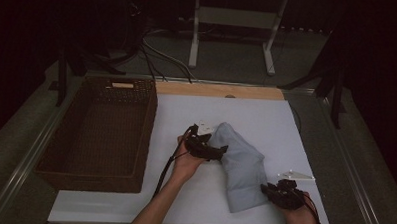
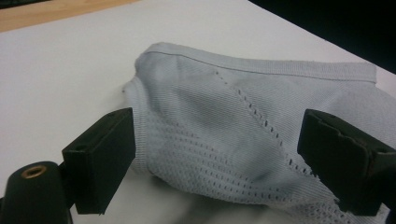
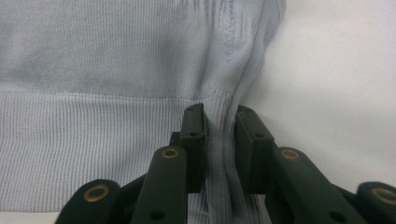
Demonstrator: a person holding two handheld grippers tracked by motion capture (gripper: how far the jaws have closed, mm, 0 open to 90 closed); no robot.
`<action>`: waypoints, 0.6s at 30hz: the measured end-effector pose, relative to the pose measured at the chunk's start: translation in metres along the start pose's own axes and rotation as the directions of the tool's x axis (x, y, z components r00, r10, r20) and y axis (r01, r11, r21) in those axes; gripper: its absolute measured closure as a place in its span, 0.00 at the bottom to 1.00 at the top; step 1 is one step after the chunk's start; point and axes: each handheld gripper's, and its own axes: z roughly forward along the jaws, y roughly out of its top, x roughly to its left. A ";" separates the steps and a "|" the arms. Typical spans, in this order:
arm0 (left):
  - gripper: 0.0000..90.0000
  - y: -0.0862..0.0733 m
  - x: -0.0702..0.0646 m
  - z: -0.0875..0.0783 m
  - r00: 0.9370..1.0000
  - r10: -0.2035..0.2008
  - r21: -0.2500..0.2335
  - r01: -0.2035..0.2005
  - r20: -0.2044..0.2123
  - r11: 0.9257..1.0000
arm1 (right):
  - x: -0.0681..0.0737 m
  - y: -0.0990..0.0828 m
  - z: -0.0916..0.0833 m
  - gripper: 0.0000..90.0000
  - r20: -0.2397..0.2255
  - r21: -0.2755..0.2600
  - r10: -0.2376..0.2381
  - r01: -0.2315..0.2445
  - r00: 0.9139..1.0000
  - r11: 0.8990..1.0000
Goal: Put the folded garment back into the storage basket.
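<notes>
1. Garment (image 2: 243,121): pale blue-grey knit cloth, matt, finely ribbed; rows of small eyelet holes; denser ribbed band along the hem.
2. Right gripper (image 3: 219,140) jaws: black matt plastic, with brass-coloured inserts in the links.
3. Basket (image 1: 98,133): dark brown woven wicker, rough.
4. Table top (image 1: 266,119): white, smooth, matt sheet.
5. Strip (image 1: 220,90) at the far edge: light wood, bare-looking.

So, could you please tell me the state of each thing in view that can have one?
Garment: light blue knit, lying folded on the white board.
Left gripper: open, jaws wide on either side of the garment's mesh end, not pinching.
Right gripper: shut on the garment's ribbed edge.
Basket: wicker, empty, upright beside the board.
</notes>
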 end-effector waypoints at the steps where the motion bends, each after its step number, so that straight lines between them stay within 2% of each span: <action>1: 0.15 0.000 -0.001 0.001 1.000 0.004 0.005 -0.004 0.002 1.000 | 0.000 0.000 0.000 0.83 -0.001 0.000 0.000 0.000 1.000 1.000; 8: 0.16 -0.002 -0.003 0.010 1.000 0.005 0.027 -0.005 0.013 1.000 | 0.000 0.000 0.000 0.83 0.001 -0.001 0.000 0.000 1.000 1.000; 18: 0.17 -0.002 0.000 0.017 1.000 -0.004 0.028 0.004 0.013 1.000 | 0.000 0.000 0.000 0.83 0.002 -0.004 -0.005 0.005 1.000 1.000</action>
